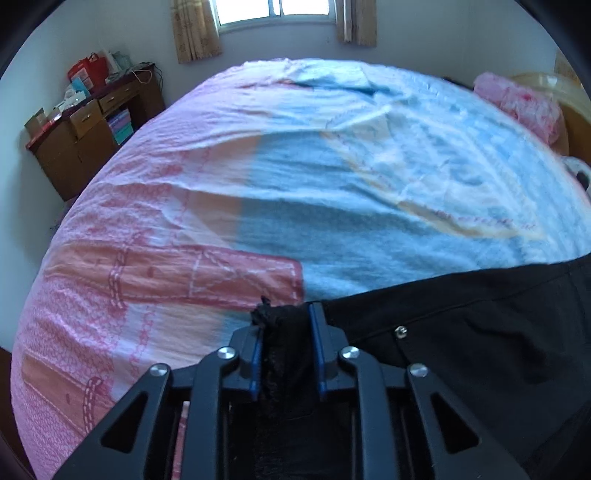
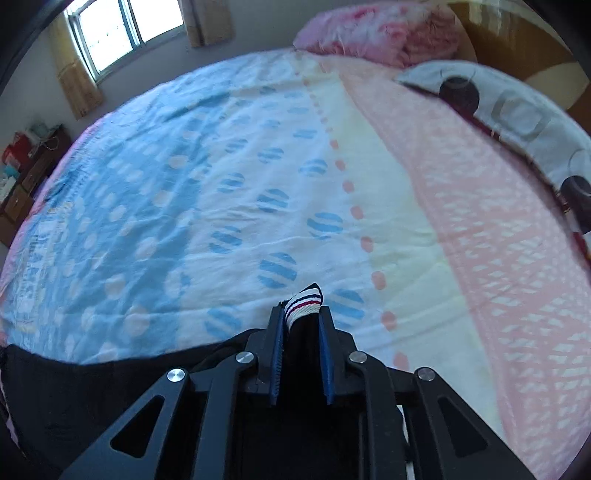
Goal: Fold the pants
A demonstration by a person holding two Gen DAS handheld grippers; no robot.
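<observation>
**Both grippers have hold of the pants, fold not yet made**

The left gripper [image 1: 286,325] has its jaws pinched on a bunched wad of black cloth, the frayed tip poking out past the blue pads. The right gripper [image 2: 301,314] is clamped on a white ribbed band with navy and red stripes (likely the waistband or a cuff trim, hard to say which), which sticks up between its fingers.

Outward from there, the pants [image 1: 480,343] spread as a dark sheet to the right of the left gripper, a small metal stud showing on the cloth, and in the right wrist view they trail away to the lower left. They lie along the near edge of the bed [image 1: 332,177], whose pink and blue patterned cover fills the rest of both views. A wooden desk [image 1: 92,133] stands against the far wall and a pink pillow [image 2: 369,29] sits at the head of the bed.

This looks like the grasping step, with both ends secured. The next move probably calls for lifting both ends together, keeping the cloth taut, and carrying them over evenly so that the edges meet.
</observation>
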